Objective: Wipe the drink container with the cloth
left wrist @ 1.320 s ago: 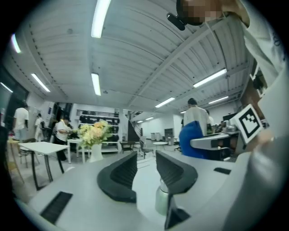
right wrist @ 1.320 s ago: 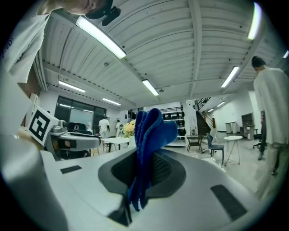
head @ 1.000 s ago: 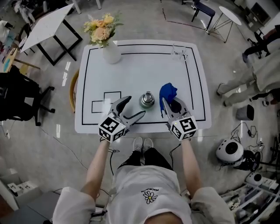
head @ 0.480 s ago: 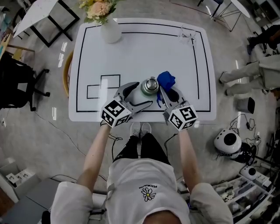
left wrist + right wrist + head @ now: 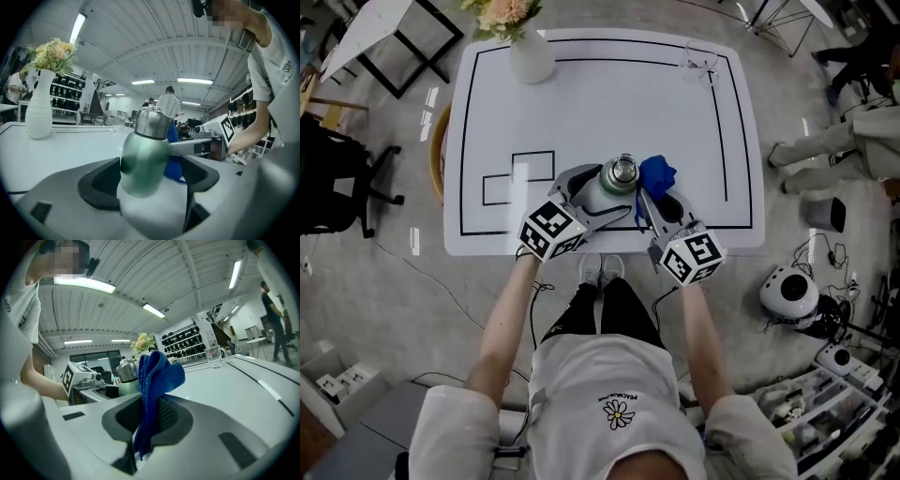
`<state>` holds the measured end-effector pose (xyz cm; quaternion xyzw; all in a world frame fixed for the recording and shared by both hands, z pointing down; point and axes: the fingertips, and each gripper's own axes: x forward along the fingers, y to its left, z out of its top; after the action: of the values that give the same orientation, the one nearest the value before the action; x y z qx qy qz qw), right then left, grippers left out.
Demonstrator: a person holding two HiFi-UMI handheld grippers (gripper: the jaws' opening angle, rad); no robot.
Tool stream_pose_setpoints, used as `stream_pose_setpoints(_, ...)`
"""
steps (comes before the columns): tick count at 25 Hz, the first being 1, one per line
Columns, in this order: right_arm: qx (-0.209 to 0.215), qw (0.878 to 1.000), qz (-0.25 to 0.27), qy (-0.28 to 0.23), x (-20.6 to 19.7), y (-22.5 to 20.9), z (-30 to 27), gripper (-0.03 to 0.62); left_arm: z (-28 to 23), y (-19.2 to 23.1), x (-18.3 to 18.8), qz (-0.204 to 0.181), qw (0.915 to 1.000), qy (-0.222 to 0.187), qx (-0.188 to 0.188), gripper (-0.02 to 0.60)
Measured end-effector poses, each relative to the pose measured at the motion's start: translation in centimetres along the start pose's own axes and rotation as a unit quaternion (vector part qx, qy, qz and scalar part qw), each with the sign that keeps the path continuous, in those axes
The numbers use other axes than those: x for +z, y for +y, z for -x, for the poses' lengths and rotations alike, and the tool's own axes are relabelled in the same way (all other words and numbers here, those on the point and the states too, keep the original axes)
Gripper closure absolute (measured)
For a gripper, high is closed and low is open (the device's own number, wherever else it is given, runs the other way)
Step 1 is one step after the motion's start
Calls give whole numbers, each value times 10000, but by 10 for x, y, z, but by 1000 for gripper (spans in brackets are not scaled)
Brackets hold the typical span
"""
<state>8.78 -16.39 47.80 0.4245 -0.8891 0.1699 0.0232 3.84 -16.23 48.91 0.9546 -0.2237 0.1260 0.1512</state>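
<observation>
The drink container (image 5: 605, 192) is a pale green and white bottle with a steel cap, near the front of the white table (image 5: 609, 103). My left gripper (image 5: 592, 195) has its jaws spread wide round the bottle's body and holds it tipped, cap leaning right. In the left gripper view the bottle (image 5: 140, 164) fills the gap of that gripper (image 5: 150, 176). My right gripper (image 5: 661, 202) is shut on a blue cloth (image 5: 656, 174), whose bunched top rests against the bottle's cap side. The right gripper view shows the cloth (image 5: 157, 380) hanging from that gripper (image 5: 152, 420), with the bottle (image 5: 125, 375) behind it.
A white vase of flowers (image 5: 530, 56) stands at the table's far left corner and a clear glass (image 5: 698, 61) at the far right. Black lines, including a stepped rectangle (image 5: 520, 178), mark the tabletop. A dark chair (image 5: 337, 178) is left of the table; a person's legs (image 5: 825, 141) are at the right.
The left gripper moved in from the bottle's left, took it between its jaws and tipped it. The right gripper brought the cloth up against the bottle.
</observation>
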Motion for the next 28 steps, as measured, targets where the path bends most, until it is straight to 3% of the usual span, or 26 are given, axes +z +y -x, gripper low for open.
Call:
stream_pose_setpoints(13,-177,9998,64,59,-7,13,-1,553,17,-5,-7,56,9997,243,46,192)
stream_pose_setpoints(24,-1,9999,65,78,-17,48,4,551,39,-32,-20,223,9992,336,75,192)
stream_pose_setpoints(28,10,9999,57,86,-18,50,5,553,40,-39,-24,124,9992,392,20,192)
